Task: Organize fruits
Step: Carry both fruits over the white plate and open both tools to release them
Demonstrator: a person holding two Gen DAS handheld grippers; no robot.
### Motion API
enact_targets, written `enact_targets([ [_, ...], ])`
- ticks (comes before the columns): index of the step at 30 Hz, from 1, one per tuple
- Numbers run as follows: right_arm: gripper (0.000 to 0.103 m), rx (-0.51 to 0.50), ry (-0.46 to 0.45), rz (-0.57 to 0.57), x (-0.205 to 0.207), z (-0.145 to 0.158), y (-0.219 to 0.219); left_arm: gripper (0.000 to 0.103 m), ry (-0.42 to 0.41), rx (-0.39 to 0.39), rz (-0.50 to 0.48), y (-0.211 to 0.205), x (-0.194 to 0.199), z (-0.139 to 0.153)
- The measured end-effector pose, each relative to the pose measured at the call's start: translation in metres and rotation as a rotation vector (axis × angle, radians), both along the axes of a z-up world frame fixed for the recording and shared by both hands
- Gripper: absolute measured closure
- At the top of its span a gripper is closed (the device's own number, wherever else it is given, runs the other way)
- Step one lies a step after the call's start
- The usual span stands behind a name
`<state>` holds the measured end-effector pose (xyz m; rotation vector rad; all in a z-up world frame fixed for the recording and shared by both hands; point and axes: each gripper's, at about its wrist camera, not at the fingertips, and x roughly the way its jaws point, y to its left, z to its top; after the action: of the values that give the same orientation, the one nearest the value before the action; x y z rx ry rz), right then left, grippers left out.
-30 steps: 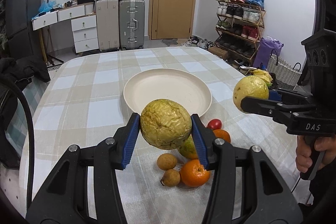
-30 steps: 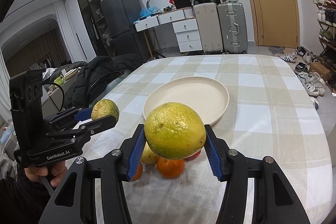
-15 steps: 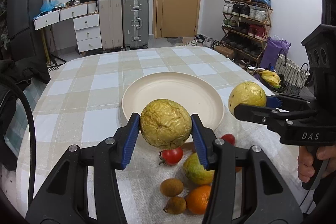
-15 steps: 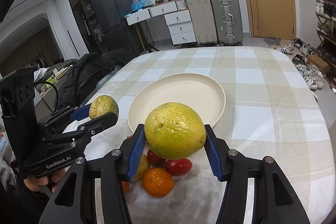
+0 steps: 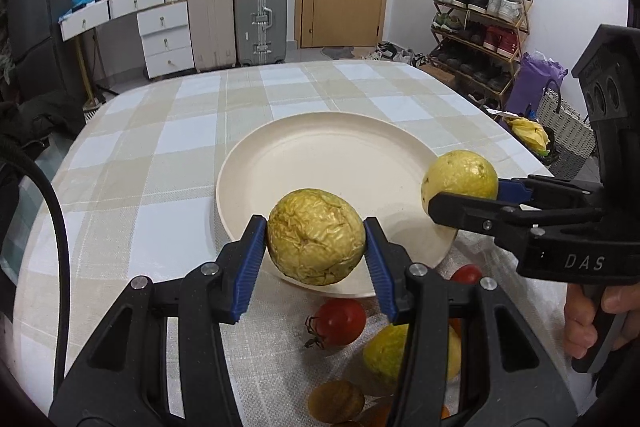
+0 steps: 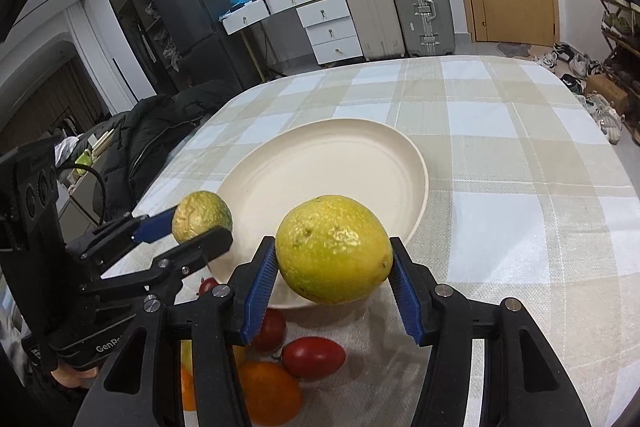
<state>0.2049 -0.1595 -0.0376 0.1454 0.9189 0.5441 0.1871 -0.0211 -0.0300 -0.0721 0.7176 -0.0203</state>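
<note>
Each gripper clamps yellow fruit (image 5: 316,237) over plate (image 5: 280,163).

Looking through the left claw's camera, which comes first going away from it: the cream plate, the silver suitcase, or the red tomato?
1. Red tomato, on the cloth just under the left claw.
2. Cream plate, mid-table beyond it.
3. Silver suitcase, against the far wall.
</note>
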Motion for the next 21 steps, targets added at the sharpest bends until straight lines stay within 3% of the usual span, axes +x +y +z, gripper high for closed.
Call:
enact_targets([
  [13, 0.047, -0.035, -0.013, 0.017, 0.005, -0.006, 0.013, 0.057, 0.04, 0.04, 0.005, 0.002, 0.018, -0.016],
  [18, 0.047, -0.03, -0.025, 0.005, 0.0, -0.003, 0.007, 0.056, 0.005, 0.037, -0.001, 0.004, 0.008, -0.01],
  [20, 0.046, -0.038, -0.034, 0.003, -0.004, -0.001, 0.004, 0.048, -0.006, 0.04, -0.001, 0.005, 0.001, -0.006],
  [21, 0.041, -0.039, -0.043, 0.002, -0.008, 0.001, 0.001, 0.037, -0.014, 0.04, 0.005, 0.007, -0.001, -0.005],
])
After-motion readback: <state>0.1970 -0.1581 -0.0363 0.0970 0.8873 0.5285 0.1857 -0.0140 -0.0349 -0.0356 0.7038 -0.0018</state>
